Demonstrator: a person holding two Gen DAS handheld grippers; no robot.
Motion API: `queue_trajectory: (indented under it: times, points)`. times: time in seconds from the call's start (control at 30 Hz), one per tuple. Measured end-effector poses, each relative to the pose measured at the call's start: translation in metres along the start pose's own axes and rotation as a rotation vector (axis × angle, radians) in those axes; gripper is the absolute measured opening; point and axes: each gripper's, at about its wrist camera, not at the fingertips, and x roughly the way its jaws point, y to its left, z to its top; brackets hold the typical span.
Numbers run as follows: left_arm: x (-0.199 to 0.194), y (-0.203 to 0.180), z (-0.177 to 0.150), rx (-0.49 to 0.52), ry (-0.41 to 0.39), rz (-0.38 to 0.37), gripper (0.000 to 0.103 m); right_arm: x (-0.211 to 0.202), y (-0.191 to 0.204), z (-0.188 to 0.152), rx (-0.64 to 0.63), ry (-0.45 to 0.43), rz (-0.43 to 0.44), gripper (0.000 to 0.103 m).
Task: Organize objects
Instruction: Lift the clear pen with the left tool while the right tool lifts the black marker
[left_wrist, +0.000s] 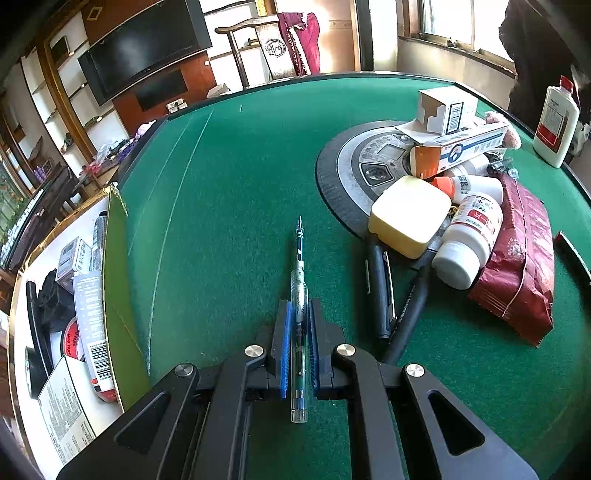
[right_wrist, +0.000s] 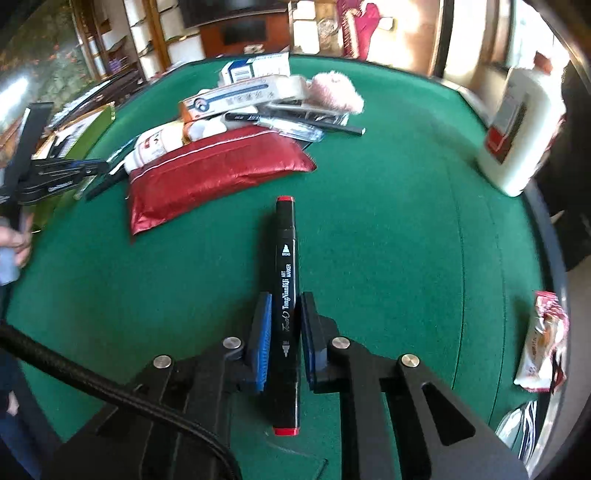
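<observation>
The left gripper (left_wrist: 298, 314) is clamped on a clear pen (left_wrist: 299, 291) whose tip points away over the green table (left_wrist: 229, 206). The right gripper (right_wrist: 283, 314) grips a black art marker (right_wrist: 285, 295) lengthwise, near the red pouch (right_wrist: 207, 177).

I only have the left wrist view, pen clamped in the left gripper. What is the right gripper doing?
Observer: The right gripper is shut on a black art marker with red ends.
Operator: Is that marker standing up or lying along the fingers?
Observer: It lies along the fingers, one red end pointing ahead over the green table.
Operator: Anything on the table I can't see?
Observer: A red and white snack packet lies near the table's right edge.
</observation>
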Motion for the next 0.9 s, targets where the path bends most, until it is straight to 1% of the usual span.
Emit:
queue_trajectory:
  times: [0.1,0.17,0.2,0.3,0.4,0.5,0.57,0.63,0.7,0.8,0.83,0.9]
  points:
    - [0.0,0.0,0.0,0.0,-0.003,0.0,0.007,-0.003,-0.004,-0.004,0.029,-0.01,0.021,0.013]
    - [-0.001,0.0,0.0,0.008,-0.006,0.004,0.007,-0.003,0.008,-0.002,-0.003,-0.021,-0.025,0.013]
    - [-0.001,-0.001,-0.001,0.014,-0.007,0.008,0.007,0.0,0.016,0.0,-0.005,-0.022,-0.039,0.013]
    - [-0.001,-0.003,-0.002,0.022,-0.011,0.016,0.007,0.005,0.024,0.004,-0.01,-0.027,-0.069,0.013]
    - [-0.002,-0.005,-0.003,0.032,-0.017,0.024,0.007,0.004,0.019,0.002,0.021,-0.032,-0.054,0.014]
    - [-0.003,-0.008,-0.004,0.053,-0.022,0.043,0.007,0.004,0.02,0.0,0.021,-0.056,-0.048,0.014]
    - [-0.003,-0.013,-0.005,0.079,-0.031,0.066,0.007,0.004,0.019,-0.001,0.028,-0.067,-0.037,0.017]
    - [-0.003,-0.017,-0.007,0.095,-0.035,0.085,0.007,0.006,0.021,0.001,0.016,-0.066,-0.014,0.023]
    - [-0.004,-0.017,-0.006,0.102,-0.033,0.093,0.007,0.007,0.027,0.003,-0.013,-0.056,-0.04,0.025]
    - [-0.004,-0.017,-0.006,0.104,-0.03,0.103,0.007,0.007,0.027,0.004,0.006,-0.039,-0.045,0.026]
    - [-0.005,-0.018,-0.006,0.106,-0.032,0.108,0.007,0.006,0.027,0.004,0.002,-0.038,-0.045,0.025]
    - [-0.005,-0.02,-0.006,0.105,-0.039,0.118,0.006,0.005,0.029,0.003,-0.017,-0.044,-0.05,0.013]
